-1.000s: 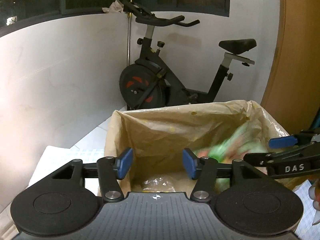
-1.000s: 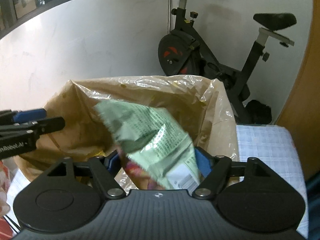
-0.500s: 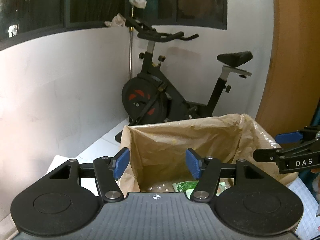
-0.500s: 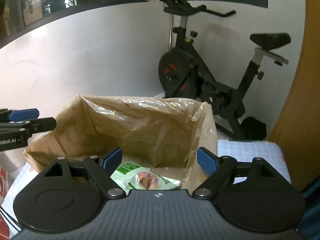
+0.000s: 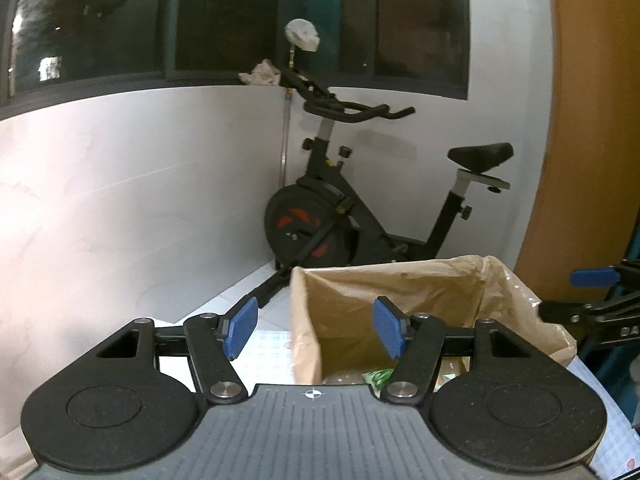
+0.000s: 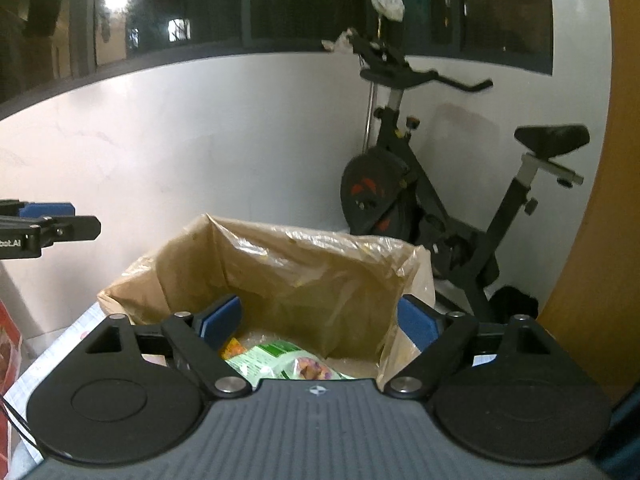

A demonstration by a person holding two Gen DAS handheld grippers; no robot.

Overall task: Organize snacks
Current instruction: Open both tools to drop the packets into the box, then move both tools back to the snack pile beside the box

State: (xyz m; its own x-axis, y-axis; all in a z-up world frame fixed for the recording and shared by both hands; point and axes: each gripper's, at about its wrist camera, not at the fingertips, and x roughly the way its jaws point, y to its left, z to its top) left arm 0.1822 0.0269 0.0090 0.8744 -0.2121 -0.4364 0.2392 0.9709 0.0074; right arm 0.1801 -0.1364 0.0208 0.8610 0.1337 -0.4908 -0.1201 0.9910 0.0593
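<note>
Both my hand-held grippers hang empty over the lined box, the green snack packet already inside.

My left hand-held gripper (image 5: 314,327) and right hand-held gripper (image 6: 320,320) have just been spreading their jaws, nothing between either pair. The green snack packet (image 6: 280,362) lies at the bottom of the plastic-lined box (image 6: 280,276) on the bench (image 5: 268,348), beside other wrapped snacks I can't make out. An exercise bike (image 5: 340,220) stands behind by the white wall.
</note>
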